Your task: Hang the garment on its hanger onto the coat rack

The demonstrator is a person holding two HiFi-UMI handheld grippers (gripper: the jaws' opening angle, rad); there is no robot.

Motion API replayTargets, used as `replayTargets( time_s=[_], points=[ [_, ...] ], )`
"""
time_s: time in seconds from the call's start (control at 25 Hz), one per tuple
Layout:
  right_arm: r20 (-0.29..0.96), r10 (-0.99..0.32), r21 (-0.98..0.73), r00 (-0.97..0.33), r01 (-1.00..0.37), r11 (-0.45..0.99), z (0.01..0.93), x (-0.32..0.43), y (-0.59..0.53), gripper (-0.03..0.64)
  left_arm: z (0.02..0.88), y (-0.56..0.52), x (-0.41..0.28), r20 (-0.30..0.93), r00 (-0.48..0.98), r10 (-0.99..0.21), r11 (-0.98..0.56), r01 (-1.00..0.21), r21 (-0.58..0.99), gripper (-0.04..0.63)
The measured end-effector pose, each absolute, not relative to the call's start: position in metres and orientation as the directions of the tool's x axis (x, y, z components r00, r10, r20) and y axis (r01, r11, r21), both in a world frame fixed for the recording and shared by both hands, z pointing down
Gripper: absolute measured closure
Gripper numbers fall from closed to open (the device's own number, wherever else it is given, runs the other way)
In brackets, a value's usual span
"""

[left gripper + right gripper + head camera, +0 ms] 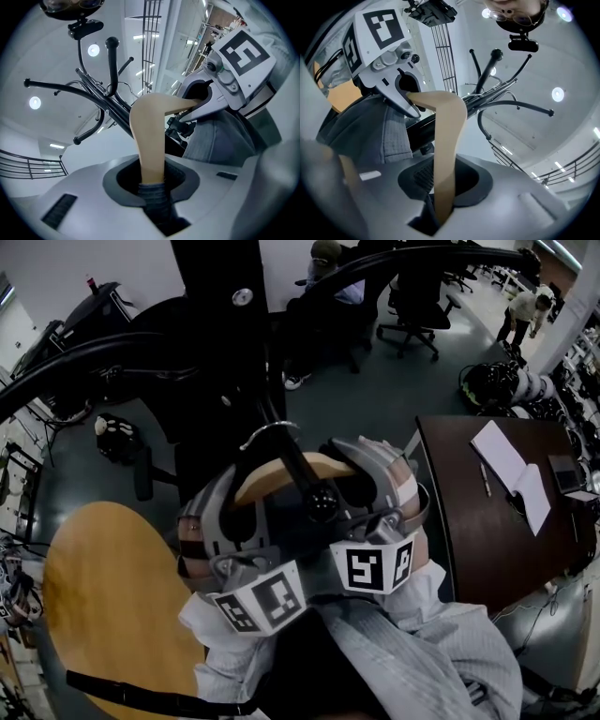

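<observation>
One hanger (281,472) is pinched by left tool (152,180) and right tool (443,187); a coat rack (214,334) prong crosses it. Round worktop (103,596) lower left, dark worktop (469,512) right.

No legible text, label or number anywhere.

Pale tan wooden hanger (281,468) against the black coat rack (220,324); beneath the rack, the garment (441,662) was light grey, finely lined; grey left gripper (225,498) and right gripper (375,474) bore black-and-white square markers; left of the rack, a honey-brown table (103,596).
</observation>
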State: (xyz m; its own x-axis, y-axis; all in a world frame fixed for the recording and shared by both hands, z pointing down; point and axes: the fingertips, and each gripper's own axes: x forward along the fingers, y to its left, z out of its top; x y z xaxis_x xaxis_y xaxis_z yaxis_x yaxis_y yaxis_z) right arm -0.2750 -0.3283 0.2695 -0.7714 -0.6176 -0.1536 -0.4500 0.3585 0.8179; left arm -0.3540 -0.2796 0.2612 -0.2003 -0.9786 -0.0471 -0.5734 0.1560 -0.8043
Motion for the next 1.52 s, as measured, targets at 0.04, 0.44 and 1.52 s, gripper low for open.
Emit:
replayTargets(
  time_s=[0.04, 0.44, 1.52],
  points=[
    [-0.144, -0.61, 0.819, -0.779, -0.44, 0.369, 0.27, -0.275, -0.325, 0.551, 0.261, -0.277, -0.354, -0.049, -0.195, -0.98, 0.155, -0.576, -0.803, 0.531],
    [-0.07, -0.522, 0.796, -0.85, -0.362, 0.484, 0.266, -0.265, -0.288, 0.461, 0.252, -0.253, -0.341, -0.055, -0.105, -0.993, 0.108, -0.602, -0.792, 0.417],
    [-0.087, -0.663, 0.355, -0.744, -0.645, 0.677, 0.312, -0.167, -0.25, 0.506, 0.274, -0.226, -0.235, -0.142, 0.147, -0.979, -0.109, -0.963, -0.245, 0.422]
  ],
)
